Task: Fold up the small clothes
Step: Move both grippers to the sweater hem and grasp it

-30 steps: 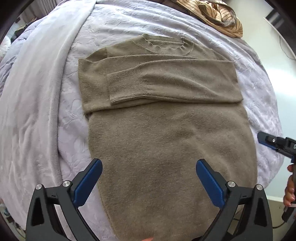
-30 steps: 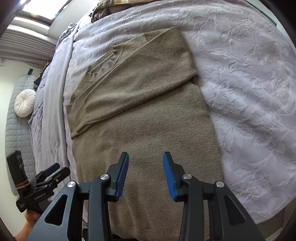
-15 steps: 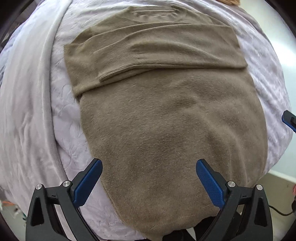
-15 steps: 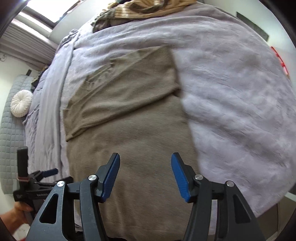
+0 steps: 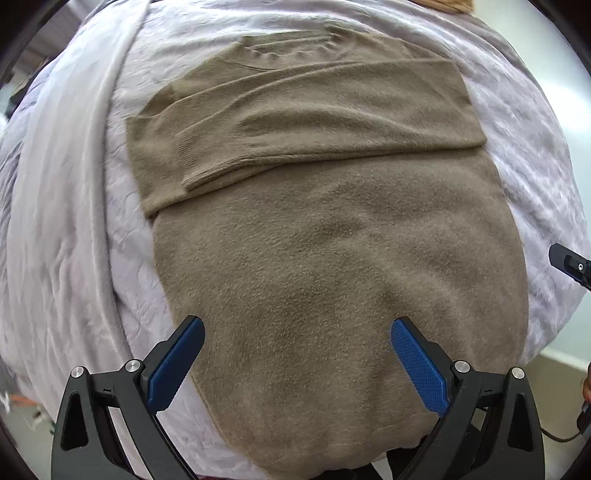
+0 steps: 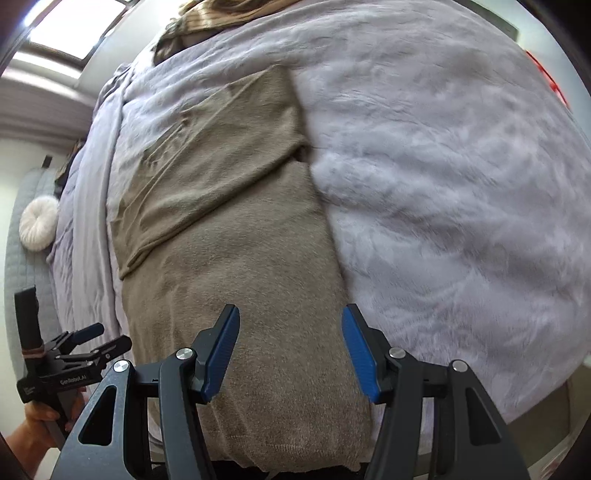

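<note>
An olive-brown knit sweater (image 5: 332, 258) lies flat on the lilac bedspread (image 5: 74, 221), collar at the far end, both sleeves folded across the chest. My left gripper (image 5: 297, 326) hangs open over the lower body of the sweater, near its hem, with nothing between its blue pads. My right gripper (image 6: 291, 312) is also open, above the sweater (image 6: 229, 240) close to its right edge and hem. The left gripper (image 6: 110, 334) shows at the lower left of the right wrist view, held in a hand. One finger (image 5: 569, 262) of the right gripper pokes in at the left view's right edge.
A striped garment (image 6: 207, 14) lies bunched at the far end of the bed. A white round cushion (image 6: 38, 223) rests against a grey quilted headboard (image 6: 14, 258) on the left. The bedspread (image 6: 443, 221) stretches wide to the right; the bed edge falls off near the hem.
The right gripper's jaws have widened. Both grippers have drifted back toward the hem end, so the sweater's collar sits farther up in the views.
</note>
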Available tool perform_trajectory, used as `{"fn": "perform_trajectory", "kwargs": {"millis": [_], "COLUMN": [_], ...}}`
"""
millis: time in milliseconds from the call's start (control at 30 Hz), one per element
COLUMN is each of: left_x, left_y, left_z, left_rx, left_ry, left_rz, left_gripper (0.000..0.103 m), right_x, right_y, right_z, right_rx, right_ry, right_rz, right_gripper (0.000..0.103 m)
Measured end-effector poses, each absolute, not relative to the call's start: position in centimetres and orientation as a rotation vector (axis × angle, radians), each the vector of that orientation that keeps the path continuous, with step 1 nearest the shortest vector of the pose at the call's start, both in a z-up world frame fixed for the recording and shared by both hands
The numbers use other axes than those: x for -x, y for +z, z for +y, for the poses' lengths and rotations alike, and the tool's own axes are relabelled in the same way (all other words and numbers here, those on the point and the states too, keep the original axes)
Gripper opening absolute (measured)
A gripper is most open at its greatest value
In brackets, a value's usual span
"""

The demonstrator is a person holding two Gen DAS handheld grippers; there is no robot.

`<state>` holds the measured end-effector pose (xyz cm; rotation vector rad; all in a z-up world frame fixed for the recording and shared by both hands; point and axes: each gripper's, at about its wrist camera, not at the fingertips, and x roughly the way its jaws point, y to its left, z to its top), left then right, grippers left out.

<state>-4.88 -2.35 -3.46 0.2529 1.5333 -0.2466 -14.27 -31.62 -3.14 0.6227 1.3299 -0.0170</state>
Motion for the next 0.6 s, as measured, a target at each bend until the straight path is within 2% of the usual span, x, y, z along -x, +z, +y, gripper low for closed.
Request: {"fn": "perform_trajectory", "kwargs": {"millis": [200, 400, 600], "left_x": [6.8, 10.0, 13.1], "left_y": [-2.3, -3.1, -3.9], "left_z": [0.0, 3.9, 6.6], "left_rx": [-0.154, 0.027, 0.087], "left_ry": [-0.116, 0.004, 0.048], "left_rz": [1.503, 1.515, 1.529], "left_gripper": [0.101, 0.101, 0.101], "right_x": [11.9, 10.5, 11.0], "right_y": [-3.5, -4.8, -5.6], "right_z": [-30.7, -29.3, -28.8], "right_rx": [-0.563, -0.453, -0.456], "right_ry": [0.125, 0.245, 0.291], "right_rz": [1.375, 1.468, 1.505], "right_gripper": [0.062, 0.062, 0.062]}}
